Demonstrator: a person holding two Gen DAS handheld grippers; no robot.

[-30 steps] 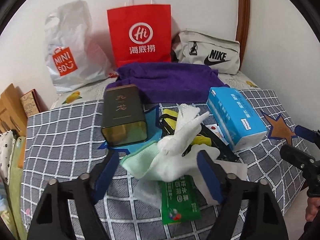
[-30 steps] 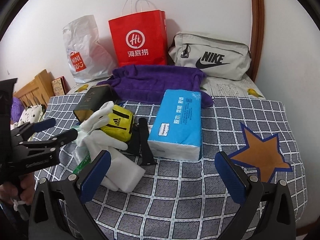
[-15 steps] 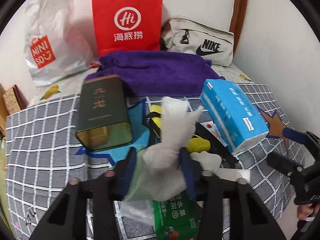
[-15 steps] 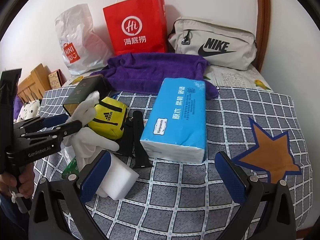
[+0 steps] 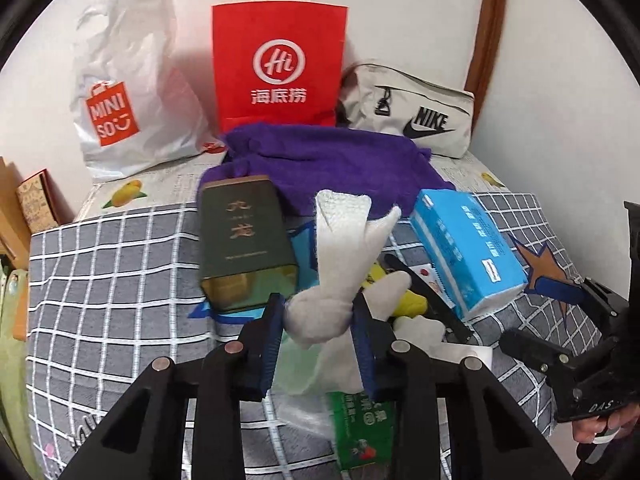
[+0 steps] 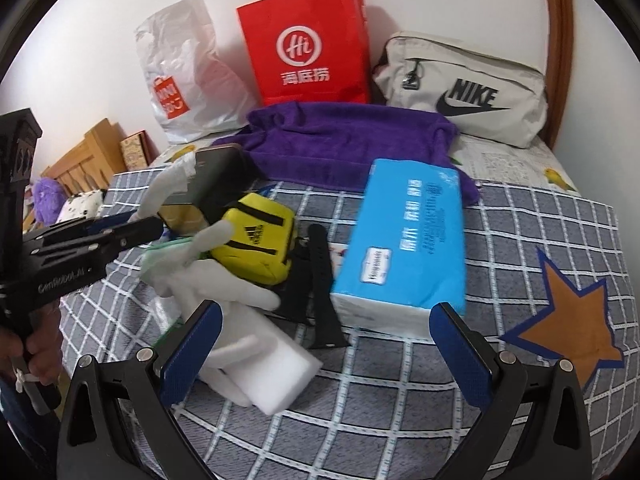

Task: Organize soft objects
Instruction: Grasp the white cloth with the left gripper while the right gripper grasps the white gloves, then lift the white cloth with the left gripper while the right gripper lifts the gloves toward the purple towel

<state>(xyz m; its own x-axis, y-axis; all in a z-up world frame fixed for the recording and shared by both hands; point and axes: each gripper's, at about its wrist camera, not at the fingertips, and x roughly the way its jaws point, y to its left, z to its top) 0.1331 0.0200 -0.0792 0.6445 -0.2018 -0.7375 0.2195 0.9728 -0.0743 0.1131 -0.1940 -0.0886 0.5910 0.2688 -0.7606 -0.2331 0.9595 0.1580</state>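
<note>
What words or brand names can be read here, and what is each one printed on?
"MINI SO": white plastic bag.
"Hi" plus three Chinese characters: red paper bag.
"NIKE": grey pouch.
"adidas": yellow pouch.
Two gold Chinese characters: dark green tin.
Blue tissue pack: print too blurred to read.
Green packet: too blurred to read.

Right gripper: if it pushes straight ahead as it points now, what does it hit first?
Most likely the blue tissue pack: its near end sits between the open fingers of the right gripper. The black strap lies left of centre; depth is unclear.
</note>
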